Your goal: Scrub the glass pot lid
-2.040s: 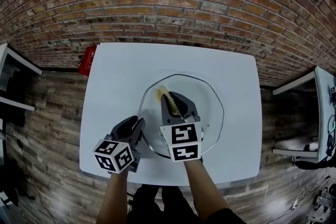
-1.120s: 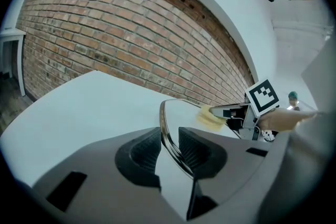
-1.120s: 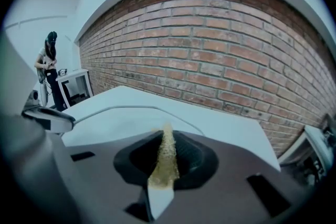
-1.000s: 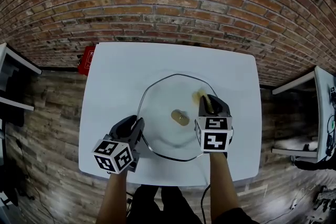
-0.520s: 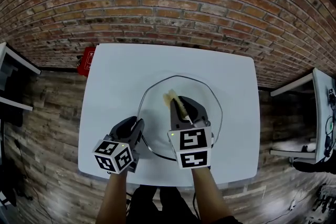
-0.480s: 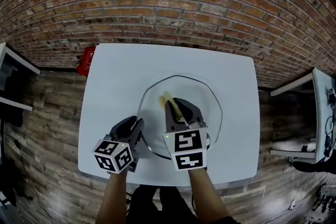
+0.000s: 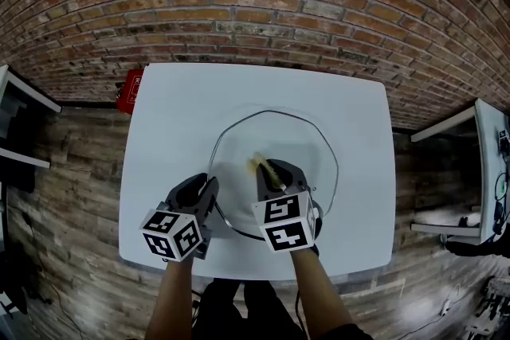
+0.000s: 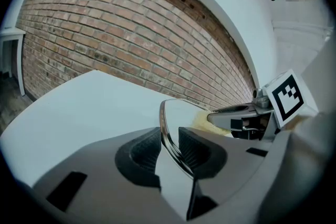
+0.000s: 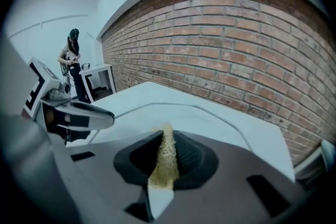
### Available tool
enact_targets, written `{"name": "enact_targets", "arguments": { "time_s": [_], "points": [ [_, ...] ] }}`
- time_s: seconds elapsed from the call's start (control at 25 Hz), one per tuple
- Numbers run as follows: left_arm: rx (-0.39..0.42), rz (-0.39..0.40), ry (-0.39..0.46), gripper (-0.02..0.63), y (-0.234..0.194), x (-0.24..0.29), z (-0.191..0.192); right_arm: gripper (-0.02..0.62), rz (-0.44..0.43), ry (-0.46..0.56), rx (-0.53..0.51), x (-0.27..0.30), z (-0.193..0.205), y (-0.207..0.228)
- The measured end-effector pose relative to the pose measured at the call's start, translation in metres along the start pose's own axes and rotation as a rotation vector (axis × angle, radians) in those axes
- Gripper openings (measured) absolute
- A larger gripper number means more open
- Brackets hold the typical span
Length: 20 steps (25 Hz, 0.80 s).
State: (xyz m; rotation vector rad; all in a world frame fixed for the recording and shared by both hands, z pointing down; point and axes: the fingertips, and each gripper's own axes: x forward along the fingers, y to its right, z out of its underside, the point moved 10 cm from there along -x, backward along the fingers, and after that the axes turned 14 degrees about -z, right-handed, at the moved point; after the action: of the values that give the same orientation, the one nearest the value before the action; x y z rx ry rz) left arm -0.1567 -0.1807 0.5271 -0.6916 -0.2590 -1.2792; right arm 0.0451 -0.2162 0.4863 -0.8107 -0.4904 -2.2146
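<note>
The glass pot lid [image 7: 309, 146] lies on the white table [image 7: 183, 115], its metal rim tracing a wide ring. My left gripper [image 7: 211, 189] is shut on the lid's near-left rim; in the left gripper view the rim [image 8: 167, 134] runs between the ribbed pads. My right gripper [image 7: 269, 171] is shut on a yellow sponge [image 7: 260, 165] and holds it down on the glass just left of the lid's middle. In the right gripper view the sponge [image 9: 166, 155] stands on edge between the jaws, with the lid rim [image 9: 212, 111] curving beyond it.
A brick wall [image 7: 263, 4] backs the table. A red object [image 7: 131, 91] lies on the wooden floor at the table's far-left corner. Side tables stand at the left [image 7: 16, 95] and the right [image 7: 470, 123]. A person [image 9: 72, 63] stands far off in the right gripper view.
My right gripper swept the sponge from the lid's right side to its left-middle, then drew it back toward me. The left gripper has kept its hold on the rim.
</note>
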Motion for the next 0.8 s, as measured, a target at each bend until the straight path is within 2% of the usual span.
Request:
{"name": "enact_targets", "arguments": {
  "time_s": [0.28,0.4,0.48,0.6,0.68,0.8],
  "points": [
    [0.002,0.000,0.001,0.107,0.000,0.000,0.000,0.058,0.183,-0.039,0.097,-0.043,0.033,0.054],
    [0.004,0.000,0.002,0.107,0.000,0.001,-0.001,0.058,0.227,-0.032,0.127,-0.054,0.039,0.065],
    [0.005,-0.001,0.000,0.107,0.001,0.000,-0.001,0.058,0.228,-0.002,0.144,-0.059,0.035,0.064],
    [0.004,-0.002,0.002,0.107,0.001,0.000,0.000,0.058,0.166,0.071,0.116,-0.064,0.014,0.042],
    [-0.001,-0.006,0.006,0.107,0.000,0.001,-0.001,0.058,0.059,0.115,0.097,-0.059,-0.002,0.012],
    [-0.004,-0.008,0.007,0.107,0.000,0.001,-0.001,0.058,-0.103,0.113,0.048,-0.037,-0.013,-0.035]
  ]
}}
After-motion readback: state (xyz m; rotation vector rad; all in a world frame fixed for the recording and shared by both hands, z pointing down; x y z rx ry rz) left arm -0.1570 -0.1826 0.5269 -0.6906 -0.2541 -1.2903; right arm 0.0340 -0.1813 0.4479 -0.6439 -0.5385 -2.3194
